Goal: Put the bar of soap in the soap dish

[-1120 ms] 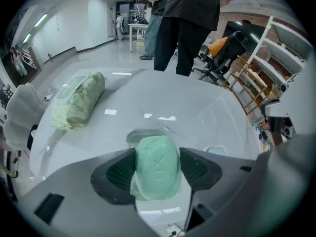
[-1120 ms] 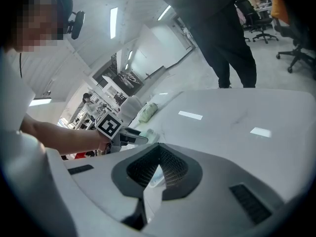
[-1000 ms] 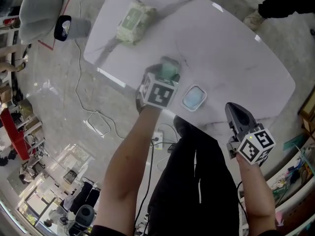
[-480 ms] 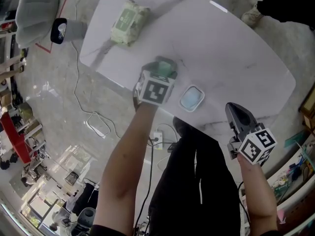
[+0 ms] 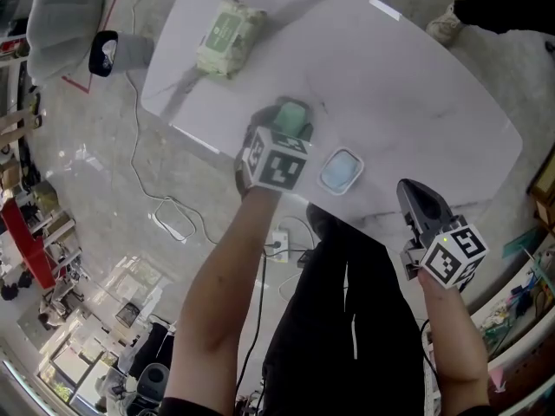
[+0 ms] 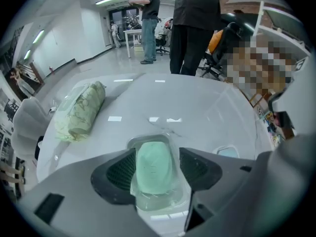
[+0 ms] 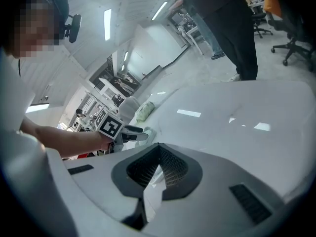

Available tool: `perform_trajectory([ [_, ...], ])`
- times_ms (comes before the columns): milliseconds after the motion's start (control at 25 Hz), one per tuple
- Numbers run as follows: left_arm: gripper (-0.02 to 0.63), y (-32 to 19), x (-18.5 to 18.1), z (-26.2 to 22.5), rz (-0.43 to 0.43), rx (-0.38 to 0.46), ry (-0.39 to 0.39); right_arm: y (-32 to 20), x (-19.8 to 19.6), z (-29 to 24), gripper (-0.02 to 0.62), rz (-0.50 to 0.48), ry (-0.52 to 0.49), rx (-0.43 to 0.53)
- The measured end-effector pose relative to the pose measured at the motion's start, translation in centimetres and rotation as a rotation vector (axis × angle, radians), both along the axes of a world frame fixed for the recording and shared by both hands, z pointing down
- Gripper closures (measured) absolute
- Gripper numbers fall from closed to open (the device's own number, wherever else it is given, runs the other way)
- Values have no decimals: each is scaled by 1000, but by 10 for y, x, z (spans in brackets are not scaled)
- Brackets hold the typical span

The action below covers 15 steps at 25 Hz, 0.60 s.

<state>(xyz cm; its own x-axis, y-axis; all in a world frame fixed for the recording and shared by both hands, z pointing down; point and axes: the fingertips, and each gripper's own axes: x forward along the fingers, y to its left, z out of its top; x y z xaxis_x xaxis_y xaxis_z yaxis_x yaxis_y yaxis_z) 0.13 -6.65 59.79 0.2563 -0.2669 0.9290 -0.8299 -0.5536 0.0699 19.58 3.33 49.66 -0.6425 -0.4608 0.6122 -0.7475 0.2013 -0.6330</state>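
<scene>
Wipes pack (image 6: 79, 111) beyond the soap (image 6: 153, 164) bears a label, print unreadable.

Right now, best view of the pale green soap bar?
Left gripper view: pale green soap bar central between the jaws. Head view: partly behind left gripper. Right gripper view: too small to tell.

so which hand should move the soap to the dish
Left. The left gripper has its jaws on either side of the soap on the table, with the dish just beside it. The right gripper is shut, empty and back at the table's near edge.
</scene>
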Motion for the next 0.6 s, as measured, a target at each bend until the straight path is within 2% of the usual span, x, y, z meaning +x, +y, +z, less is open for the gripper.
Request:
perform_trajectory([
  [240,324,0,-7,-20,-72,105,24,3,-2,-5,582,-2,8,17],
  [280,351,1,-9,-26,-84,128,23,3,-2,-7,582,-4,13,21],
  [320,407,1,-12,-32,-99,154,23,3,-2,-9,582,-4,18,28],
  [400,575,1,-17,-48,-125,205,36,3,-3,-14,582,-2,34,47],
  [440,597,4,-18,-56,-134,225,51,4,-4,-17,581,1,44,57],
  [600,597,22,-14,-109,-176,312,158,7,-16,-44,581,-5,94,133],
])
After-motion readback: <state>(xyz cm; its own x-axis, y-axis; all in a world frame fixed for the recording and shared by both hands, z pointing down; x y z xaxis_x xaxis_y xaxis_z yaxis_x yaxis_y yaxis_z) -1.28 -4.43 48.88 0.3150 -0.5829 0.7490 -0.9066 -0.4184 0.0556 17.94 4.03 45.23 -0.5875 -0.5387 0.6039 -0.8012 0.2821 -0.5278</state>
